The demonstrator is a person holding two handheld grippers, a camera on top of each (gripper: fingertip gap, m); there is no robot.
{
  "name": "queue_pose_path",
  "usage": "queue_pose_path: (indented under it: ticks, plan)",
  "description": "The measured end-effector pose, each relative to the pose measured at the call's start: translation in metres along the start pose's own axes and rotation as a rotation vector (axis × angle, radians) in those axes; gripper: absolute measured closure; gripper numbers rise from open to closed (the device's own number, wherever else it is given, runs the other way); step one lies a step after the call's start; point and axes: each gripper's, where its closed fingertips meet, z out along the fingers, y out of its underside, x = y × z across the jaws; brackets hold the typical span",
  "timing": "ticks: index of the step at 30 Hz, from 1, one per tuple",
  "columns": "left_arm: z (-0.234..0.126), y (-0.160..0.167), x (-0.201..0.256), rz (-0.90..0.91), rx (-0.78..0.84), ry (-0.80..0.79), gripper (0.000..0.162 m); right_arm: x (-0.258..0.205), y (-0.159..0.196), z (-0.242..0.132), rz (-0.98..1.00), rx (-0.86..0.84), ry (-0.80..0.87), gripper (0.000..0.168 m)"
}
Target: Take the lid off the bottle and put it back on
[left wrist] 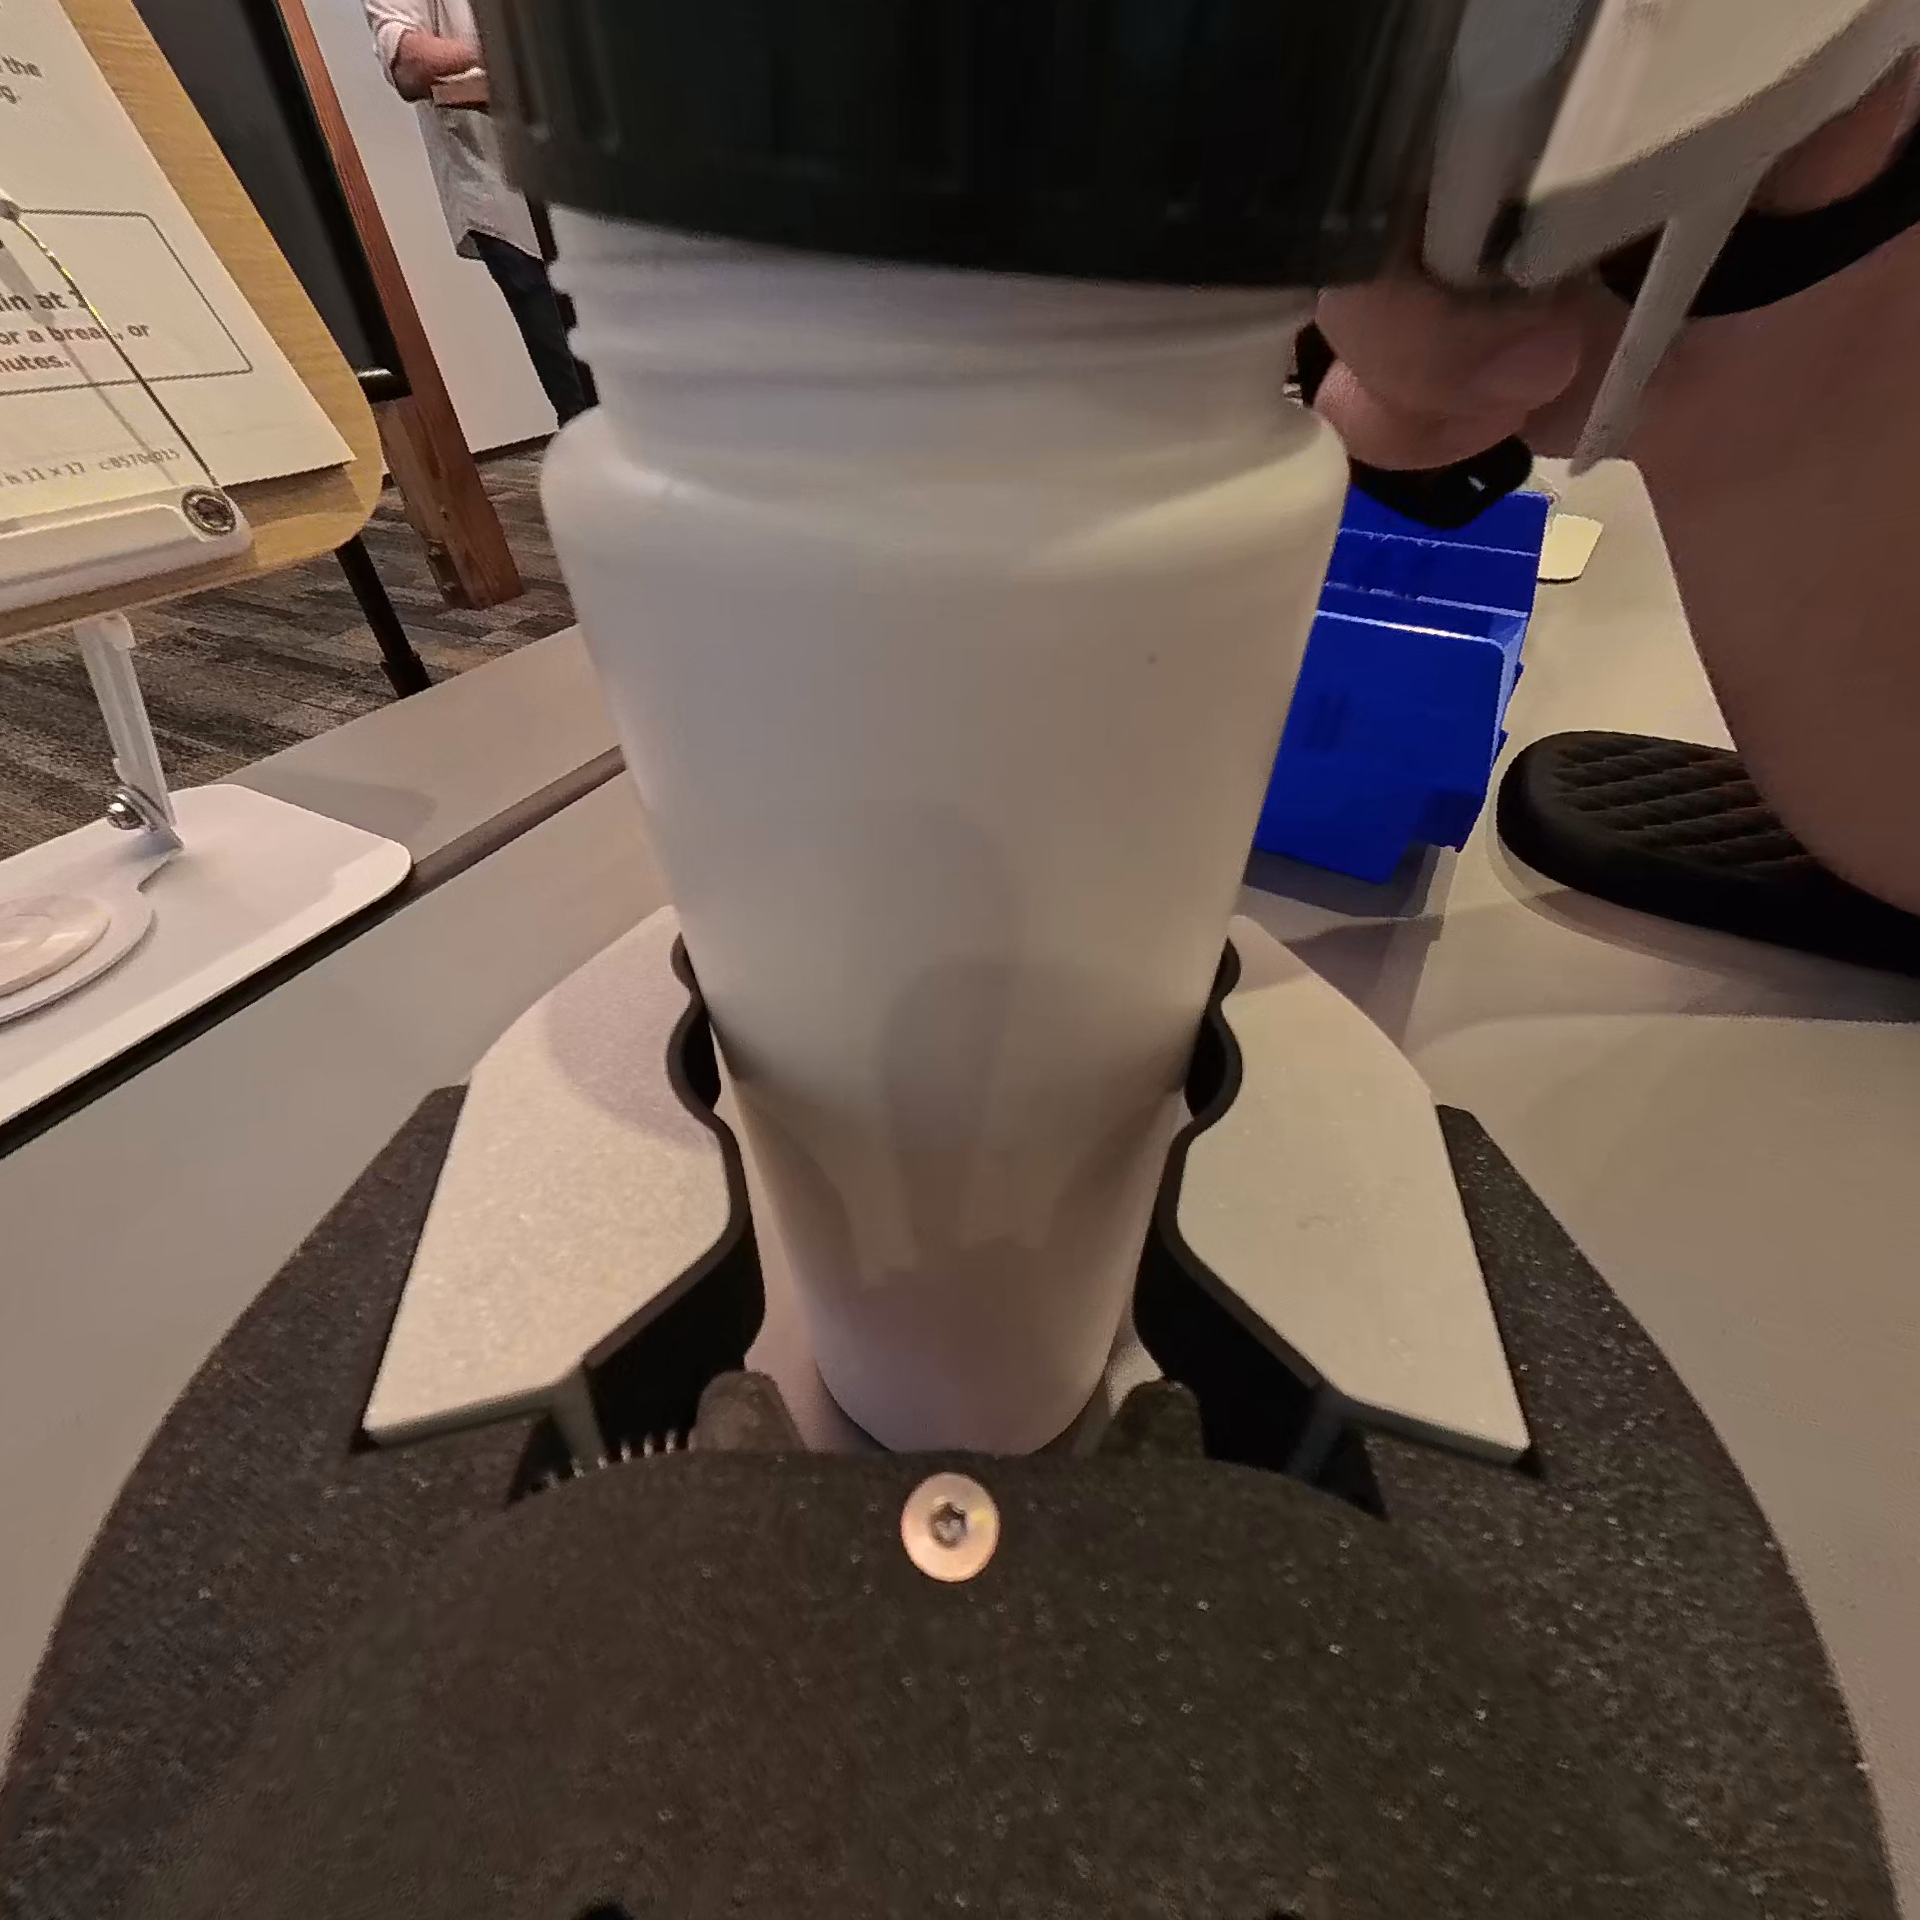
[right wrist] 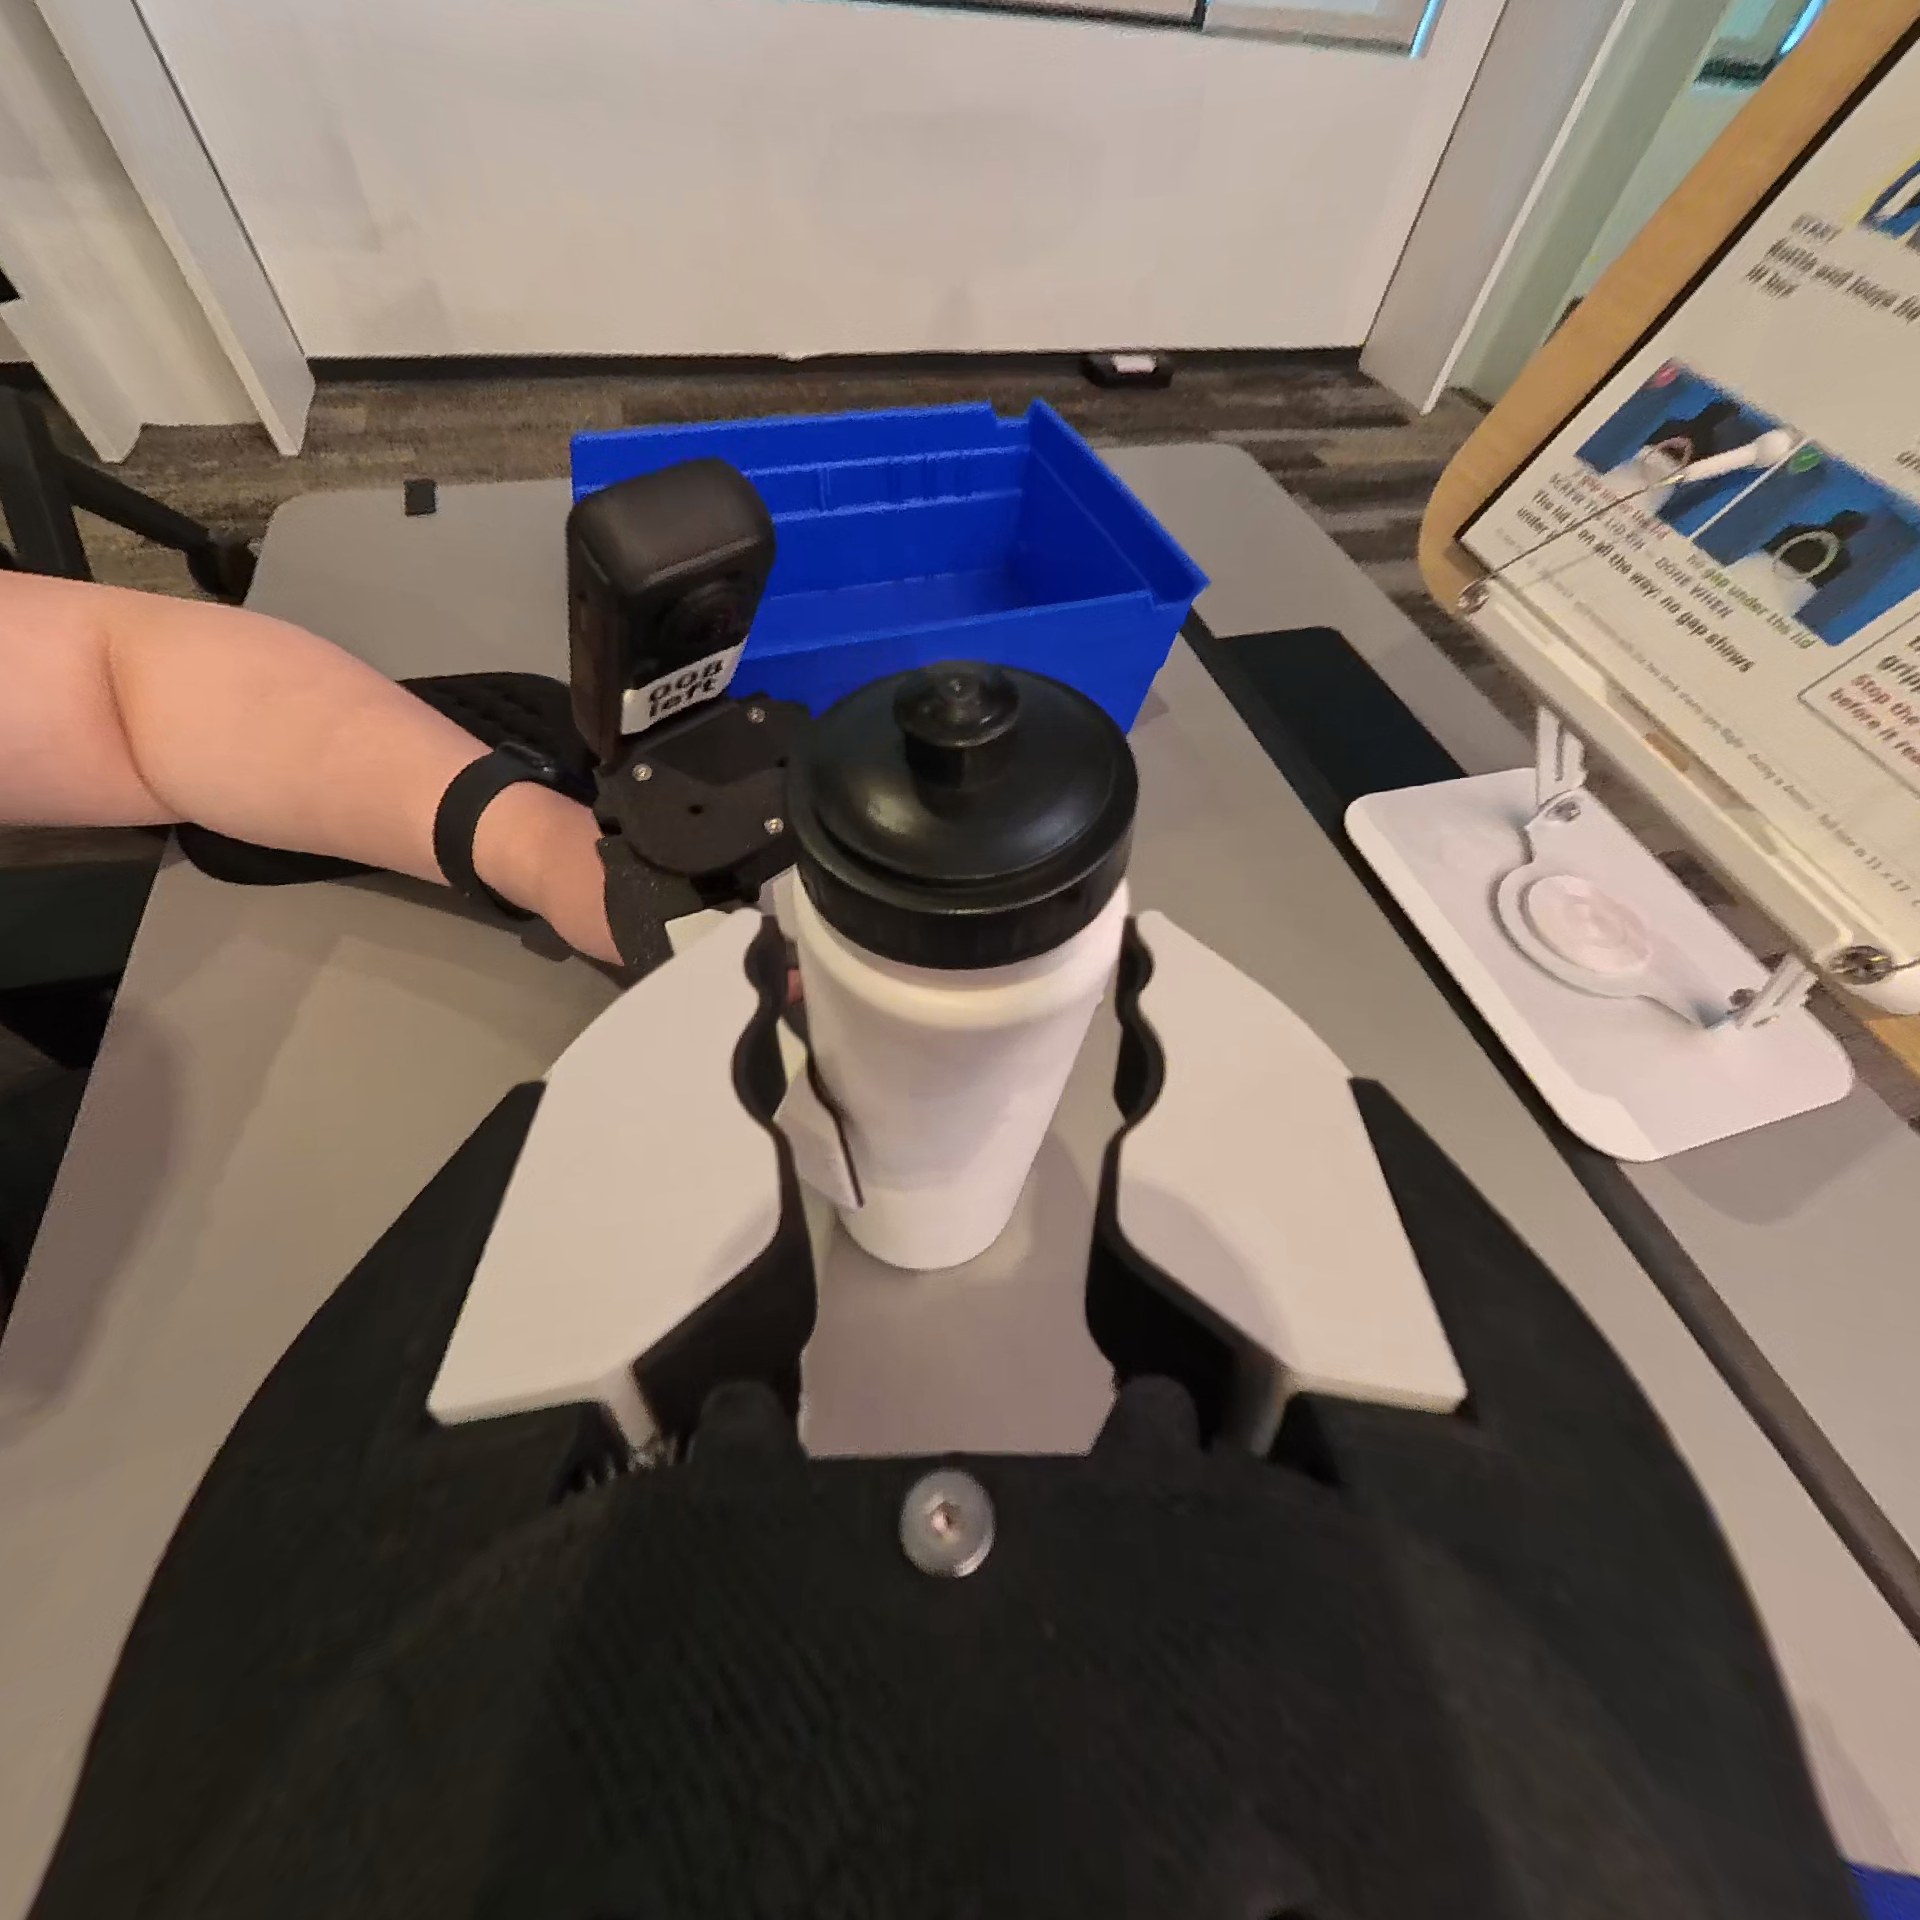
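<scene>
White bottle (right wrist: 925, 1081) upright on grey table (right wrist: 312, 1039), black lid (right wrist: 961, 821) on neck. Left gripper (left wrist: 961, 1049) clamped round bottle body low down, pads touching both sides. Right gripper (right wrist: 951, 1003) spread wide, fingers (right wrist: 1236, 1122) flanking upper body just under lid; contact unclear, probably none. Blue bin (right wrist: 935, 561) behind bottle. Instruction board on white stand (right wrist: 1590, 966) at right table edge.

Printed instr. sheet (right wrist: 1704, 540) on wooden board (right wrist: 1496, 416); white sticker (right wrist: 675, 691) w/ print on black camera (right wrist: 665, 582).
</scene>
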Motion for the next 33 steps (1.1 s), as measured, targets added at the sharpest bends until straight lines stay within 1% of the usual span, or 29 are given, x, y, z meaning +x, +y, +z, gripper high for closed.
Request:
queue_pose_path:
  ticks: [5,8,12,16,17,20,25,29,33]
  plan:
    - [0.0,0.0,0.0,0.0,0.003,0.001,0.072,0.0,-0.017,-0.001,-0.032,0.124,0.028,0.104]
    - [0.001,0.0,0.002,0.001,0.003,0.011,0.072,0.0,-0.019,0.002,-0.032,0.148,0.035,0.102]
    - [0.001,0.0,0.003,-0.002,0.002,0.006,0.072,-0.002,-0.017,0.01,0.005,0.15,0.033,0.092]
    - [0.002,0.0,0.003,0.0,0.001,0.005,0.072,0.001,-0.012,0.019,0.027,0.143,0.06,0.094]
    - [0.002,0.0,0.003,0.0,0.001,0.006,0.072,0.0,-0.013,0.02,0.034,0.148,0.055,0.099]
    - [0.002,0.0,0.006,0.008,-0.003,0.028,0.072,-0.002,-0.012,0.018,0.039,0.144,0.006,0.099]
    - [0.004,0.0,0.021,0.025,-0.001,0.13,0.072,-0.01,-0.009,0.009,0.034,0.137,-0.129,0.098]
    - [0.003,-0.001,0.027,0.024,0.017,0.173,0.072,-0.013,-0.008,0.006,0.035,0.164,-0.184,0.098]
    - [0.001,-0.002,0.038,0.033,0.029,0.257,0.072,-0.022,-0.008,0.002,-0.005,0.199,-0.266,0.098]
